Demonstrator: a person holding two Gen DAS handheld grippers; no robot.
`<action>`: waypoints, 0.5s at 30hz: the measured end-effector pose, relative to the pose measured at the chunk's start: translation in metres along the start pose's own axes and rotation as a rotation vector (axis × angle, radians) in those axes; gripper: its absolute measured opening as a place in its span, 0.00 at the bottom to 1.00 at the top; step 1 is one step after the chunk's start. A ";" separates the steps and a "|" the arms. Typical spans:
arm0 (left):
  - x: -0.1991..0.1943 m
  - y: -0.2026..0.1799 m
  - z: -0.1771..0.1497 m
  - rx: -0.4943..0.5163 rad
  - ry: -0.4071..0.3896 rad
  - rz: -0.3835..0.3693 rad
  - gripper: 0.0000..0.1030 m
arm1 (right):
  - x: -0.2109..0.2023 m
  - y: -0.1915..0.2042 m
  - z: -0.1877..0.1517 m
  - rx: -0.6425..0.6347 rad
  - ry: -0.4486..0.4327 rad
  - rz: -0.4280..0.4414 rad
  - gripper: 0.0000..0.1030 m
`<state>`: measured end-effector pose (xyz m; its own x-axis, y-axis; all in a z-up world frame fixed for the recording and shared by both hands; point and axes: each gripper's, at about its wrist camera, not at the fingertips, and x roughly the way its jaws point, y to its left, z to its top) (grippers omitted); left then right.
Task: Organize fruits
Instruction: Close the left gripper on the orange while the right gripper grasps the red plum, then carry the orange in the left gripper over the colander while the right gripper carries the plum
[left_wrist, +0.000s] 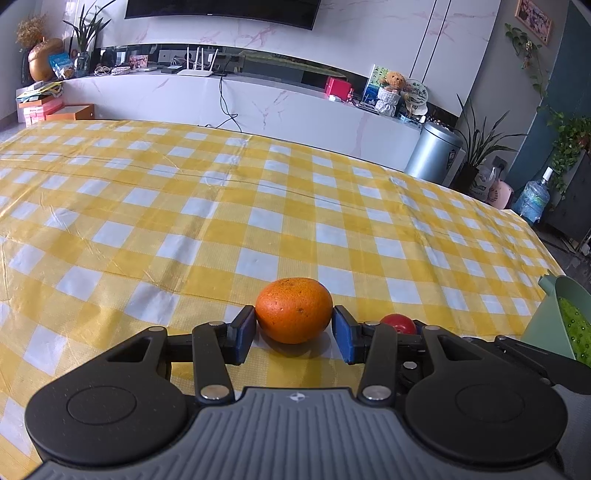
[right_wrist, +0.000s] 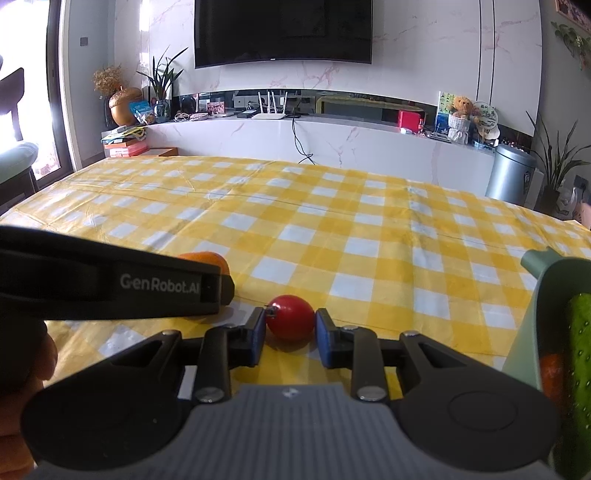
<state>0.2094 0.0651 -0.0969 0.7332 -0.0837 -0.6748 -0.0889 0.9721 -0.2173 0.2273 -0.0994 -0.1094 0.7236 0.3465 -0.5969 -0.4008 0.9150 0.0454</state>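
Note:
An orange (left_wrist: 294, 309) rests on the yellow checked tablecloth (left_wrist: 221, 206) between the blue pads of my left gripper (left_wrist: 294, 334); the left pad touches it, the right pad stands a hair off. A red tomato (right_wrist: 290, 316) sits between the pads of my right gripper (right_wrist: 290, 338), both pads touching it, on the cloth. The tomato also shows in the left wrist view (left_wrist: 399, 324), behind the left gripper's right finger. The orange peeks over the left gripper's body in the right wrist view (right_wrist: 205, 258). A green basket (right_wrist: 539, 295) at the right holds a cucumber (right_wrist: 581, 350) and something orange-red.
The green basket also shows at the right edge of the left wrist view (left_wrist: 546, 317). The left gripper's body (right_wrist: 110, 284) crosses the left side of the right wrist view. Beyond the table stand a white TV cabinet (right_wrist: 332, 144) and a metal bin (right_wrist: 511, 177).

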 end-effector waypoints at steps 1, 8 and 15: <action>-0.001 0.000 0.000 -0.001 -0.004 0.001 0.49 | -0.001 0.000 0.000 -0.003 -0.006 0.000 0.24; -0.014 0.000 0.003 -0.003 -0.029 -0.015 0.49 | -0.013 0.003 0.003 -0.026 -0.033 0.003 0.24; -0.031 -0.006 0.001 0.006 -0.034 -0.051 0.49 | -0.032 0.004 0.004 -0.034 -0.043 -0.006 0.24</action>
<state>0.1877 0.0624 -0.0742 0.7591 -0.1255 -0.6387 -0.0471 0.9681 -0.2461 0.2053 -0.1061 -0.0871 0.7492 0.3505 -0.5620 -0.4147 0.9098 0.0146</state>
